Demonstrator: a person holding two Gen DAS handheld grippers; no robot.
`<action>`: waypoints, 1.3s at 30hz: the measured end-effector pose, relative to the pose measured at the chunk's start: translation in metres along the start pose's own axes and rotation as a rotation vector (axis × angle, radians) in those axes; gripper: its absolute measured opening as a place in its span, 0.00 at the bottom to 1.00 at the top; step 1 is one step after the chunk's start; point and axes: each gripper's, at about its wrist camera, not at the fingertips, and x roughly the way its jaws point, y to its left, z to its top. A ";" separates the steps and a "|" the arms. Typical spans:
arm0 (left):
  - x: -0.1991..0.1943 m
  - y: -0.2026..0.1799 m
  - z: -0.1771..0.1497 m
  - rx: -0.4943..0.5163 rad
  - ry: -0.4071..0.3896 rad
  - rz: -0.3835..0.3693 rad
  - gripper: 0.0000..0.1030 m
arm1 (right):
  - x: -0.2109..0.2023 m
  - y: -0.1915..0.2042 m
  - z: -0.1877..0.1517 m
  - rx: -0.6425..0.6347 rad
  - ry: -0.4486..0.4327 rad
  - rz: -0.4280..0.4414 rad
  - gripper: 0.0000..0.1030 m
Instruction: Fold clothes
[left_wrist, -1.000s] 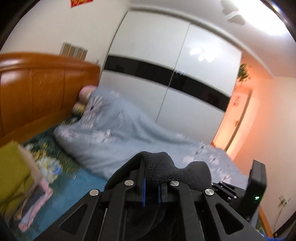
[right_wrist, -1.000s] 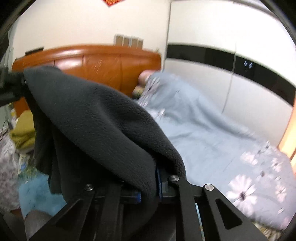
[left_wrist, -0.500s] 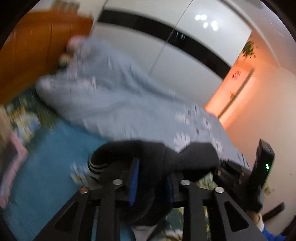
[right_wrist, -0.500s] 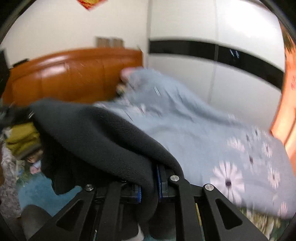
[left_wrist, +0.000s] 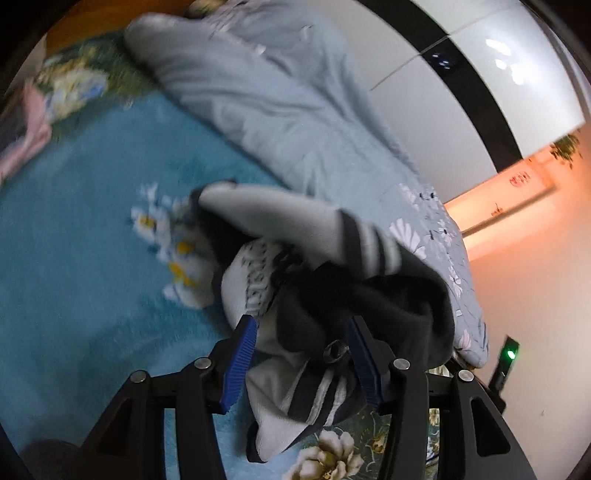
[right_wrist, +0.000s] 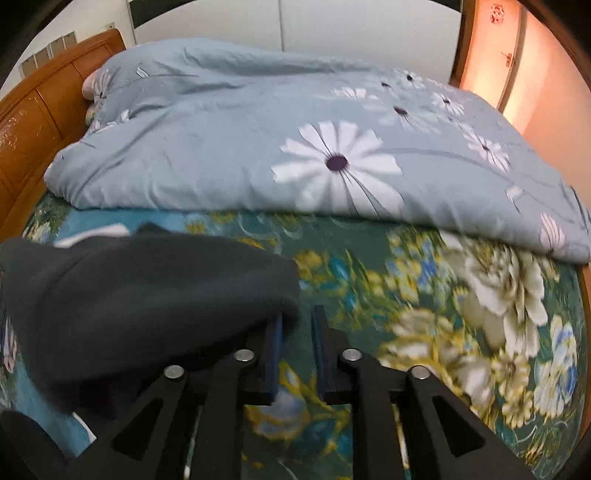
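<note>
The jacket (left_wrist: 332, 295), dark fleece w/ grey striped sleeves, sits bunched on the bed (right_wrist: 424, 295), low centre of the left view and lower left of the right view, just in front of the duvet (right_wrist: 295, 129). Left tool (left_wrist: 301, 350) is spread wide, fabric between the pads but not pinched. Right tool (right_wrist: 297, 347) is parted too, fleece edge draped over its left pad, nothing gripped. Prob. a lay-down or re-grip stage. To do it well: spread the heap flat on the sheet, find hem & shoulders, pinch single layers only, keep sleeves from tucking under.
</note>
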 end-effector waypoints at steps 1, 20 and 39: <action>0.008 0.002 -0.004 -0.012 0.015 -0.003 0.54 | -0.004 -0.006 -0.006 0.001 0.001 -0.001 0.41; 0.030 -0.007 -0.006 -0.060 0.083 -0.103 0.54 | -0.027 0.087 -0.050 -0.110 -0.012 0.379 0.69; 0.070 -0.050 0.043 -0.200 0.141 -0.217 0.65 | -0.054 0.151 -0.077 -0.452 -0.173 0.273 0.14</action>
